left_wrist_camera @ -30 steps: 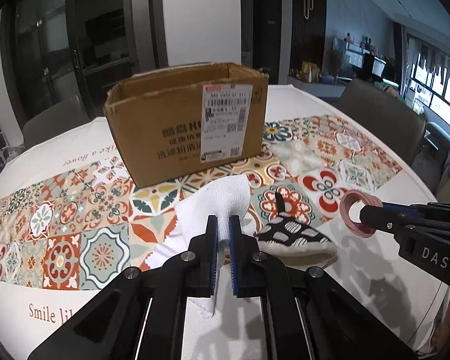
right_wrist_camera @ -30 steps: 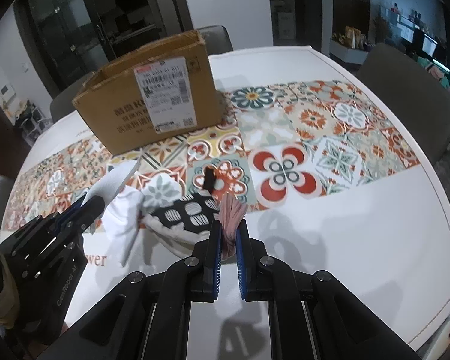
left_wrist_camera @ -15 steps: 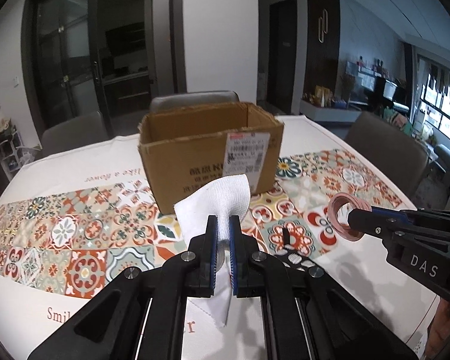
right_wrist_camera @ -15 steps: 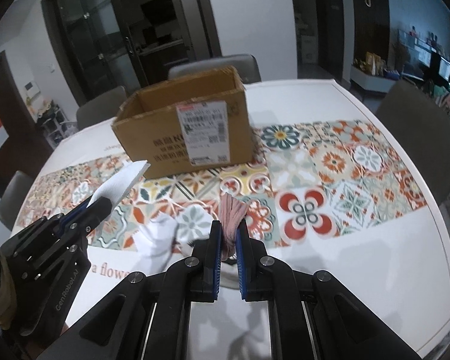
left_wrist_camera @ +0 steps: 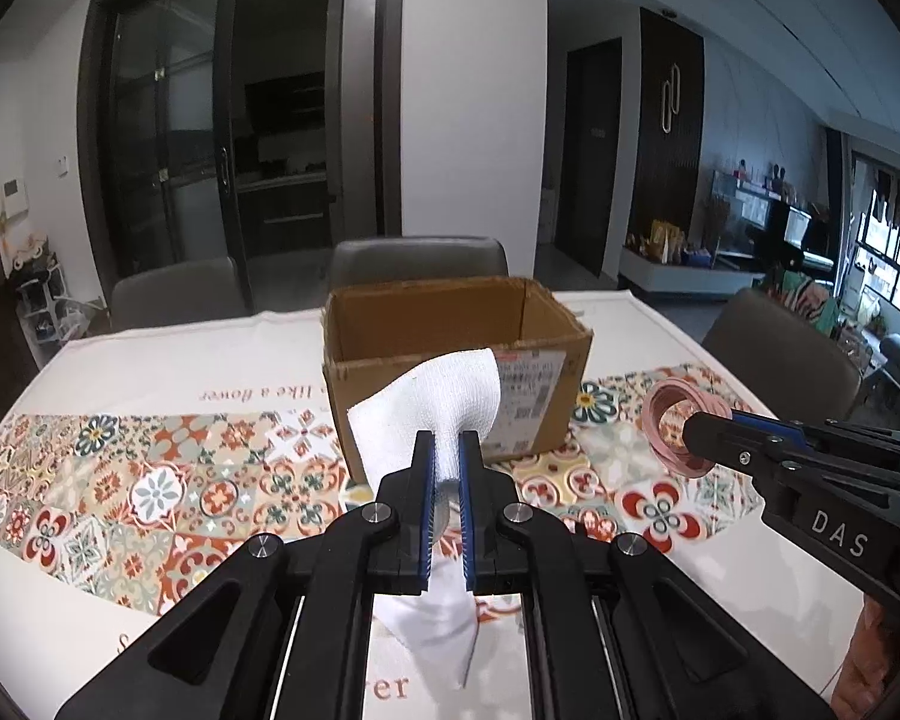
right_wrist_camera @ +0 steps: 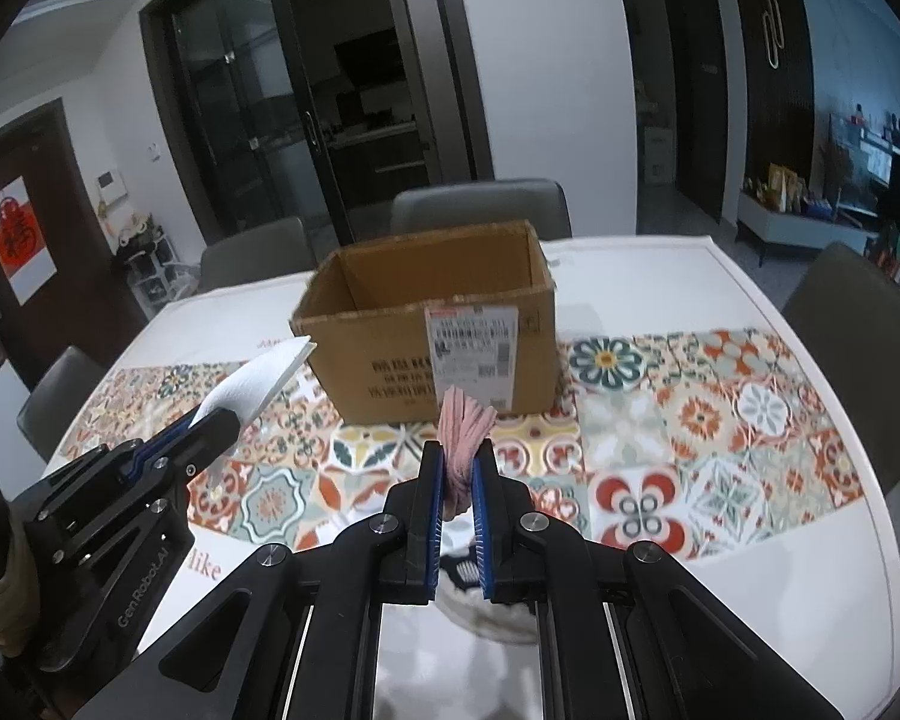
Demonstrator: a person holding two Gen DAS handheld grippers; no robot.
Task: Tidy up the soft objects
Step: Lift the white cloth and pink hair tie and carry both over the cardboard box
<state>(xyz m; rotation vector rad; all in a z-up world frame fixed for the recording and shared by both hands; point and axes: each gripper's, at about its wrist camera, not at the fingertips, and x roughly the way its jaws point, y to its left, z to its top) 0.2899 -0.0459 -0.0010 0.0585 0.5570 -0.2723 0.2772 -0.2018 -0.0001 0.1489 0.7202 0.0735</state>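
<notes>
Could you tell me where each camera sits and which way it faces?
Left wrist view: on the left gripper, facing the cardboard box; it clamps a white cloth. The right gripper enters beside it.
Right wrist view: on the right gripper, facing the same box; it clamps a pink hair tie.
Both views share the box, the patterned tablecloth and both grippers.

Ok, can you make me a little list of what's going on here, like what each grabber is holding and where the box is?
left gripper: shut on the white cloth, lifted above the table
right gripper: shut on the pink ring, a bundle of thin loops
cardboard box: open on top, standing on the patterned tablecloth ahead of both grippers
inside of box: no items visible in the part that shows
black-and-white pouch: on the table under the right gripper, mostly hidden
chairs: around the far side of the table
</notes>
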